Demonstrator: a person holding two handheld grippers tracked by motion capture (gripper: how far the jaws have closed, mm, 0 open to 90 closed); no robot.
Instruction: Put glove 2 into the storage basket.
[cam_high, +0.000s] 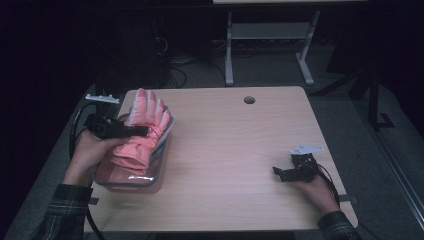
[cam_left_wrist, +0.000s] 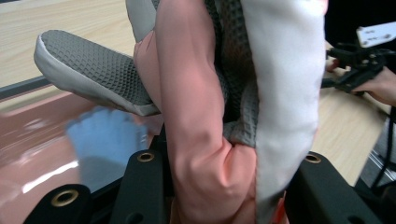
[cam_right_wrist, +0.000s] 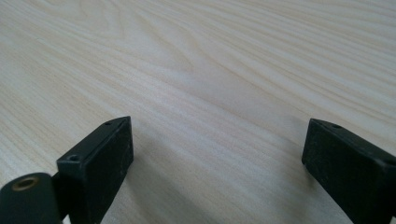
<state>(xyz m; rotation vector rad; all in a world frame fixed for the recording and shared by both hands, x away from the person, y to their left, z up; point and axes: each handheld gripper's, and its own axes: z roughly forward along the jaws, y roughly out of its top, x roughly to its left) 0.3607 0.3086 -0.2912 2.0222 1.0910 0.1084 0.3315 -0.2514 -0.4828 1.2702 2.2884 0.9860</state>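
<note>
A thick pink glove (cam_high: 142, 130) with grey and white palm patches hangs over a clear plastic bin (cam_high: 161, 167) at the table's left side. My left gripper (cam_high: 142, 131) is shut on the glove's middle; in the left gripper view the pink and white fabric (cam_left_wrist: 219, 140) bulges between the two black jaws, with a grey textured thumb (cam_left_wrist: 88, 70) sticking out to the left. My right gripper (cam_high: 278, 172) rests low on the table at the right, held by a hand, its jaws wide open over bare wood (cam_right_wrist: 210, 93) with nothing between them.
Inside the bin lies something pink with a blurred blue patch (cam_left_wrist: 105, 140). The wooden table (cam_high: 235, 150) has a round cable hole (cam_high: 249, 100) near its far edge. A desk frame (cam_high: 270, 45) stands on the floor beyond. Dark surroundings lie left and right.
</note>
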